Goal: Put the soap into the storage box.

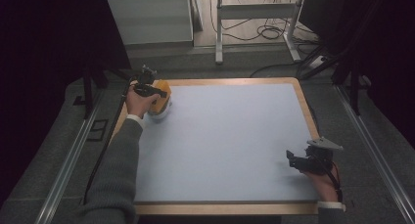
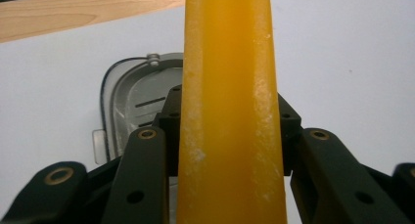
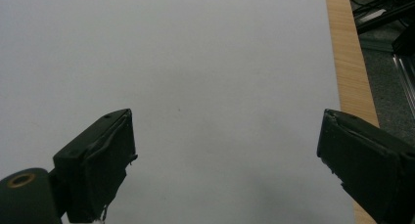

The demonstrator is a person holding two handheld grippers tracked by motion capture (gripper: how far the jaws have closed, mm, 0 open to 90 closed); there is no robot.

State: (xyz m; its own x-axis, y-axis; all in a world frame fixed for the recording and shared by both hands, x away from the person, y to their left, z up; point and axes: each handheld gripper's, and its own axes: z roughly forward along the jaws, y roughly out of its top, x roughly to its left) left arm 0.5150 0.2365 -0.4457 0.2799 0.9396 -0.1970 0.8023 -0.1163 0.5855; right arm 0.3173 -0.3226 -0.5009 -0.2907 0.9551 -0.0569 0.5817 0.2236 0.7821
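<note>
Orange lid (image 2: 230, 111) clamped upright in left gripper (image 1: 147, 89) jaws; container (image 2: 132, 101) beneath.

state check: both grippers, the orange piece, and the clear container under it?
left gripper: shut on the orange piece, at the table's far left corner
orange piece: clamped between the jaws, held above the container
clear container: on the table, uncovered; contents cannot be told
right gripper: open, holding nothing, low over bare table near its right edge
</note>
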